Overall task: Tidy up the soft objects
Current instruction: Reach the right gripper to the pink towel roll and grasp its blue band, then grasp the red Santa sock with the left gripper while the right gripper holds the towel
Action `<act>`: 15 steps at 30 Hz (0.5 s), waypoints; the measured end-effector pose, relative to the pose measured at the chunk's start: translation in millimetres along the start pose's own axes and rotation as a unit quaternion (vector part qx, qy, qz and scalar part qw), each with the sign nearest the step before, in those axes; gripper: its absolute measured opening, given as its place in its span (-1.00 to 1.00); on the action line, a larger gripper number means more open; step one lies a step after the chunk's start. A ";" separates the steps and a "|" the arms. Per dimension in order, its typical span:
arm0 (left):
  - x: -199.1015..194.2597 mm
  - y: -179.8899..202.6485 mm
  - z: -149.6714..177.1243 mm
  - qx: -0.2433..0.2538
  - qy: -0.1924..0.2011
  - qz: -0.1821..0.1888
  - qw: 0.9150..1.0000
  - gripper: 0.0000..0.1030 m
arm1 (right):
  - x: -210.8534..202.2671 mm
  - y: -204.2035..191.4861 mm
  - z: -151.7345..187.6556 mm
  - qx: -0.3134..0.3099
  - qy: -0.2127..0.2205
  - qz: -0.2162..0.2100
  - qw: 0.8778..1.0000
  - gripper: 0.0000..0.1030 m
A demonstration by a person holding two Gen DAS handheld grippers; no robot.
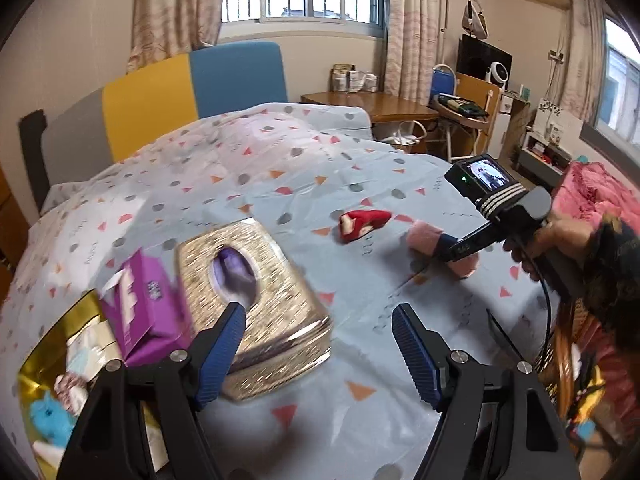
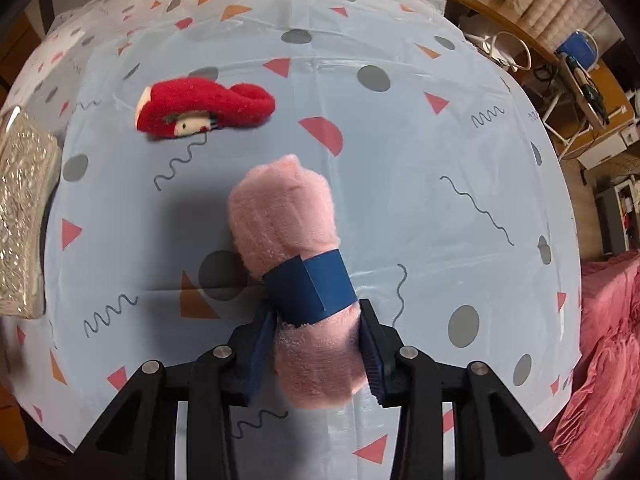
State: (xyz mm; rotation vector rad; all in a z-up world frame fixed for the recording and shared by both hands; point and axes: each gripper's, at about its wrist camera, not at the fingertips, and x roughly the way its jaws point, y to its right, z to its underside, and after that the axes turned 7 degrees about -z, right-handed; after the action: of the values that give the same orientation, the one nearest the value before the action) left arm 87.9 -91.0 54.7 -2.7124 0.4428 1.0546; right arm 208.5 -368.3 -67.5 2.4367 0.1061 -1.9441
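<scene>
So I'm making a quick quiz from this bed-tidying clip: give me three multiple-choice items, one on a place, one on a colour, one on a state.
1. Where does the red plush toy lie?
A. on the patterned sheet
B. in the gold box
C. on the tissue box

2. What colour is the band around the pink towel roll?
A. yellow
B. blue
C. white

3. How does the left gripper stand?
A. shut on the towel
B. shut on the tissue box
C. open, holding nothing

Key: 1 A, it rests on the sheet beyond the roll. 2 B, the band is dark blue. 3 C, its fingers stand apart over the bed.
</scene>
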 end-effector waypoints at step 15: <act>117.5 66.4 -77.2 0.007 -0.092 0.013 0.996 0.56 | -11.2 60.9 22.1 0.214 0.098 -0.074 0.969 -0.32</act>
State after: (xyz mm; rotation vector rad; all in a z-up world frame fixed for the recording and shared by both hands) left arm 195.6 -199.4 25.5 -2.5736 0.4530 1.2892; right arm 188.5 -430.8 -63.0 2.9730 -0.1497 -1.9466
